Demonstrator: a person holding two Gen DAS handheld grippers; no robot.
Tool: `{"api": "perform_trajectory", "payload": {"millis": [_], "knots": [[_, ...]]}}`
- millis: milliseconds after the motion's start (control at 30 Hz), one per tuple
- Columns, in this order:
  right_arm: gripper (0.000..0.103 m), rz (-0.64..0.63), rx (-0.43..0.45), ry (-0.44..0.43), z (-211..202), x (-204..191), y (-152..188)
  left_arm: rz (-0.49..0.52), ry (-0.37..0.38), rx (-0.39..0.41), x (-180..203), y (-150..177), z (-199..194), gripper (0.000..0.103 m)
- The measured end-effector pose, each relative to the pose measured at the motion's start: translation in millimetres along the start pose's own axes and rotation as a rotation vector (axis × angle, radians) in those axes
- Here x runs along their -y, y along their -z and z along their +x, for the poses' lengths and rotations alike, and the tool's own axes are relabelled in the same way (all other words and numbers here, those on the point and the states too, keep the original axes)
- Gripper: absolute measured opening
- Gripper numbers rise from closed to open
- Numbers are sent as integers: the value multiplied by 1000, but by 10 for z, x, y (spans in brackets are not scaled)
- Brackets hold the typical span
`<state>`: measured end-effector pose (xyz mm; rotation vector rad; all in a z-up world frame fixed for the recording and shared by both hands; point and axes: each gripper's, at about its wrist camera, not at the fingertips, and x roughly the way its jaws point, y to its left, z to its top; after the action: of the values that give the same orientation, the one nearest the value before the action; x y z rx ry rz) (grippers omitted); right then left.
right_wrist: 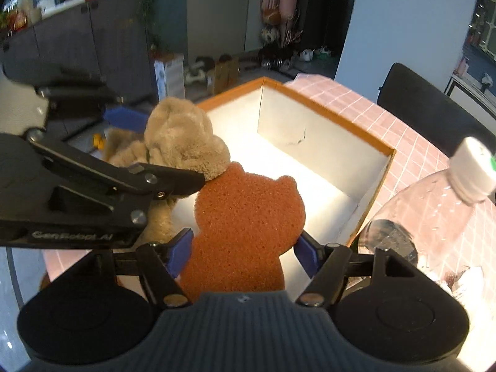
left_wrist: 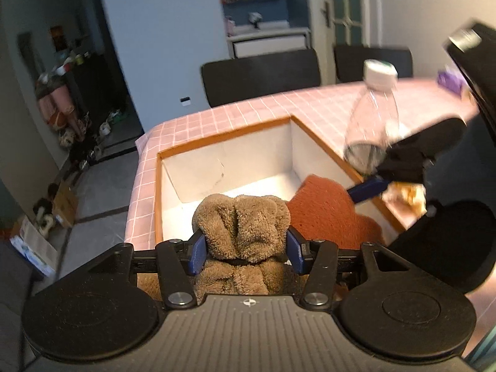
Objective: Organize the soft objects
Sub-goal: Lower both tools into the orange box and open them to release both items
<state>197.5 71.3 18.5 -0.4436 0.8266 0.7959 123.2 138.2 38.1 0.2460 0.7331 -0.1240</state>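
My left gripper (left_wrist: 246, 245) is shut on a brown plush toy (left_wrist: 245, 220), its blue pads pressing both sides, just above the near edge of a white box with an orange rim (left_wrist: 223, 135). Right beside it, my right gripper (right_wrist: 243, 248) is shut on an orange-brown bear-shaped sponge (right_wrist: 248, 204) over the same box (right_wrist: 328, 114). In the right wrist view the plush toy (right_wrist: 183, 142) touches the sponge's upper left. The sponge (left_wrist: 325, 210) also shows in the left wrist view, with one blue fingertip (left_wrist: 369, 187) of the right gripper against it.
The box sits on a table with a pink checked cloth (left_wrist: 310, 102). A clear plastic bottle with a white cap (left_wrist: 372, 117) stands close to the box's right side (right_wrist: 434, 210). Dark chairs (left_wrist: 260, 77) line the far edge. The floor drops away on the left.
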Motion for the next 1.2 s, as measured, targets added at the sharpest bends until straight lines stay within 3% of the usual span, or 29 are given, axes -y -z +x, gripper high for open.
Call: {"api": "perform_trajectory", "payload": {"millis": [133, 300, 633, 933, 1200], "knots": [[70, -38, -58, -9, 172, -38, -41, 104, -2, -48, 101, 6, 88, 60], [72, -57, -96, -32, 250, -20, -94, 144, 21, -107, 108, -18, 198, 61], [81, -107, -111, -41, 257, -91, -77, 158, 6, -152, 121, -51, 207, 80], [82, -126, -89, -44, 137, -72, -95, 157, -11, -122, 136, -112, 100, 84], [88, -91, 24, -32, -254, -28, 61, 93, -20, 11, 187, -59, -178, 84]]}}
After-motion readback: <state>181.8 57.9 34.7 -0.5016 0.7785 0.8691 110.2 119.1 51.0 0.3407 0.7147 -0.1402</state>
